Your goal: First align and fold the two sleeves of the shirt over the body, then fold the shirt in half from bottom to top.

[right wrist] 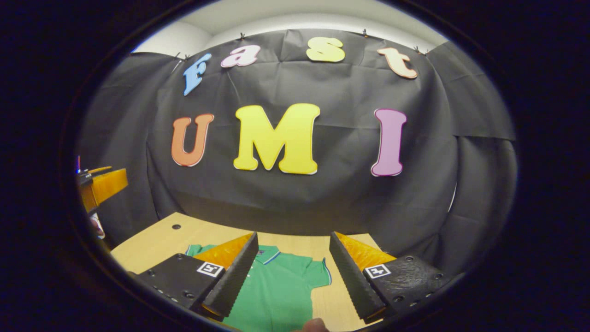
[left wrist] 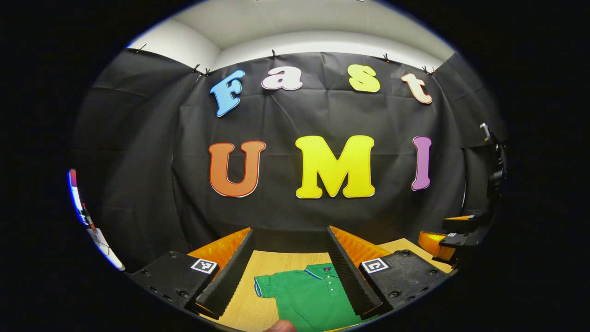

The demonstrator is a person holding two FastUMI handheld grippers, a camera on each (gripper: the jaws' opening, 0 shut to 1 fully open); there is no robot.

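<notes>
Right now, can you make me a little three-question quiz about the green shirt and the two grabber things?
1. True or false: the green short-sleeved polo shirt lies flat on the light wooden table with both sleeves already folded in.
2. Are the left gripper and right gripper: A) open, B) shut on the shirt?
3. Fill in: the shirt's collar points toward the black cloth ____.

Key: 1 false, the sleeves are still spread out. 2 A, neither touches the shirt. 3 wall.
</notes>
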